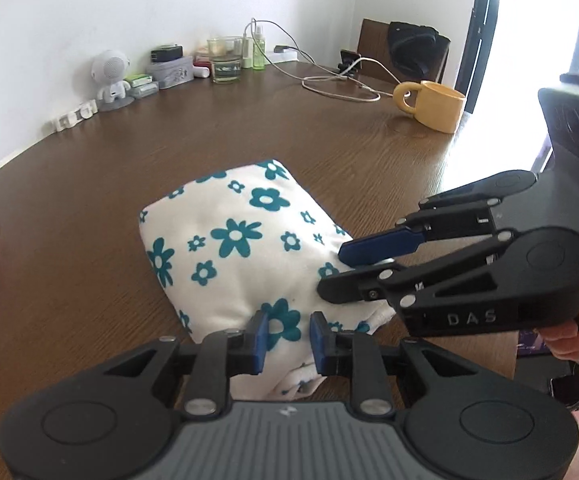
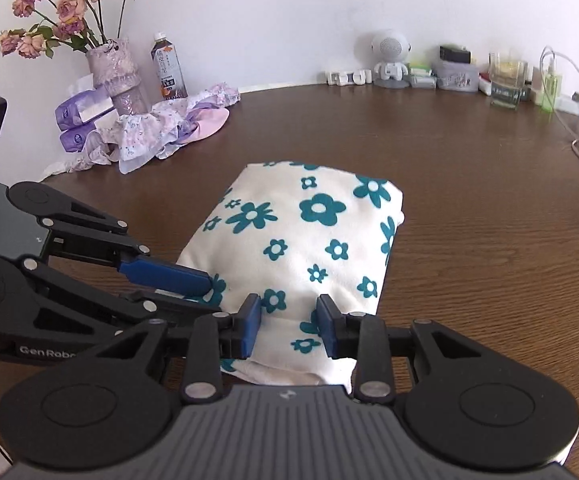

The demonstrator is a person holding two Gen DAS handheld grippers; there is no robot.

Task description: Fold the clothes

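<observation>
A folded white cloth with teal flowers [image 1: 241, 248] [image 2: 309, 240] lies as a thick bundle on the brown wooden table [image 1: 89, 200]. My left gripper [image 1: 287, 336] is shut on its near edge, with fabric bunched between the blue pads. The right gripper [image 1: 333, 274] comes in from the right and pinches the same edge beside it. In the right wrist view my right gripper [image 2: 289, 328] holds the near edge between its fingers, and the left gripper [image 2: 211, 298] clamps the cloth's left corner. A hand shows behind the right gripper.
A yellow mug [image 1: 435, 106], white cables [image 1: 341, 88], a glass [image 1: 225, 60] and a white robot figure [image 1: 109, 76] line the table's far side. A lilac clothes pile [image 2: 161, 132], a flower vase [image 2: 123, 80] and a bottle [image 2: 167, 68] stand at back left.
</observation>
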